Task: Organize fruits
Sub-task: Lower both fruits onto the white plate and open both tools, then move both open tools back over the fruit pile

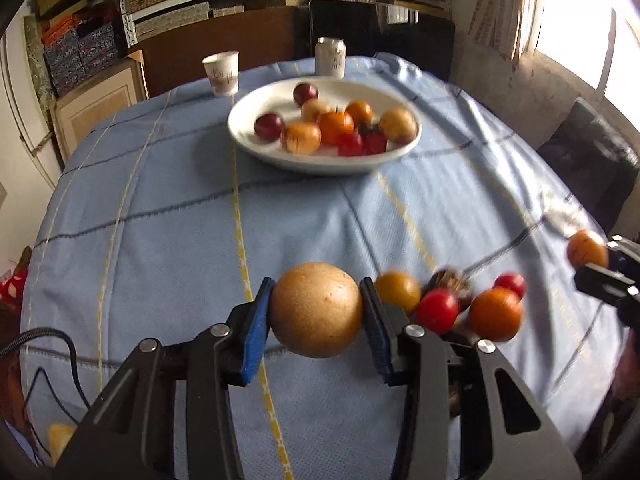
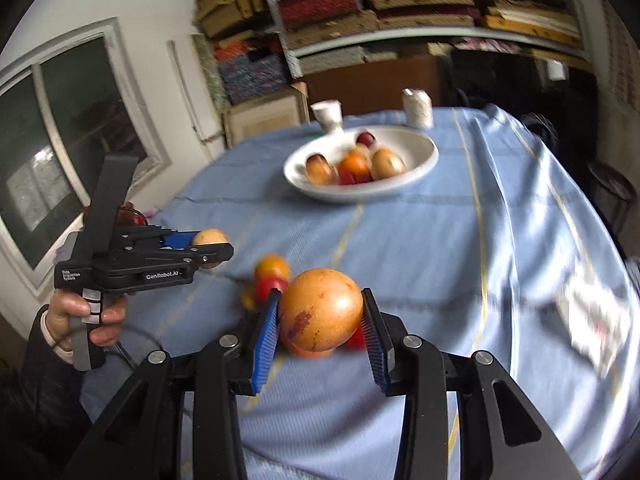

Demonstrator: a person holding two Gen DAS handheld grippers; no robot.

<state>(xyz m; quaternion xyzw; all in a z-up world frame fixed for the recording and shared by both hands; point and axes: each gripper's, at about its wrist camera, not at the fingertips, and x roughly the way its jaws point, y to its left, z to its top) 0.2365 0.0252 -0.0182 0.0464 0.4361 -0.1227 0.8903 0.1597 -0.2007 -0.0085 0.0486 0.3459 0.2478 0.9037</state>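
Left wrist view: tan fruit (image 1: 316, 310) clamped between both fingers (image 1: 256, 320).

We look from both wrists, each lens close behind its own fingers, tilted down across the table (image 1: 160, 208) toward the far shelves. Both views share the bowl (image 1: 248, 128), the cup (image 1: 221, 72) and the can (image 1: 330, 56); the right view also catches the left gripper (image 2: 216, 249) from its side.

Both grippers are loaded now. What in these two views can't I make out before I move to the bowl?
- Fruit count in the white bowl: right wrist view, motion blur smears it together.
- Loose fruit pile on the cloth: right wrist view, mostly hidden behind the held orange fruit.
- Yellow object: left wrist view, cut off by the left gripper body.
- Cup print: too small.
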